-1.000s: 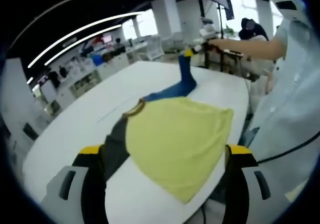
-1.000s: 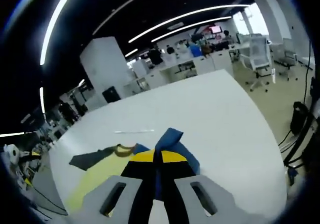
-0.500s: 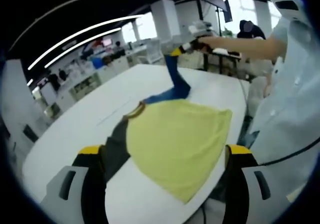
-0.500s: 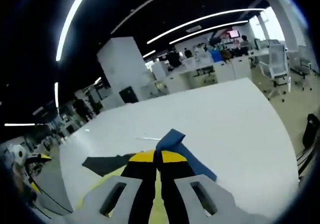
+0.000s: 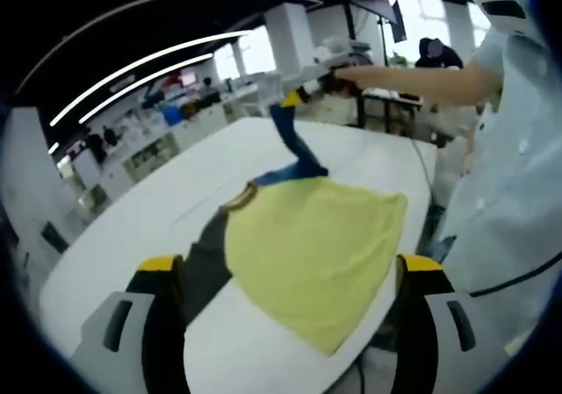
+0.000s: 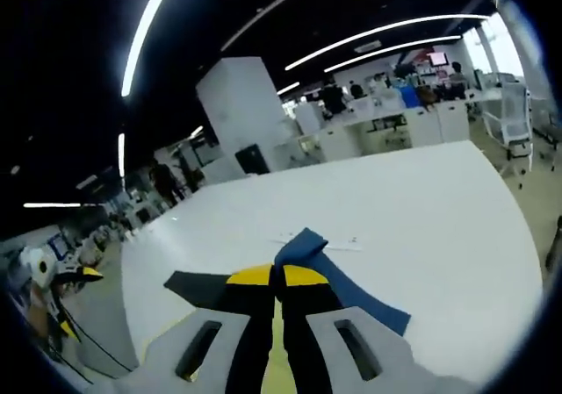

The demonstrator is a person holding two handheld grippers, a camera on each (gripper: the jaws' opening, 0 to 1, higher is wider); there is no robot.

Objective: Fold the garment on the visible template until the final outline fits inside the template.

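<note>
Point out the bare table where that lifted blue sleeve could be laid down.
Bare white table runs along the collar side of the yellow garment, out to the far edge; more lies beyond the blue sleeve held up by the right gripper. The side by the person is crowded: the hem reaches the table edge.

A white table [image 5: 140, 227] carries 1 yellow garment [image 5: 316, 254] spread flat.
</note>
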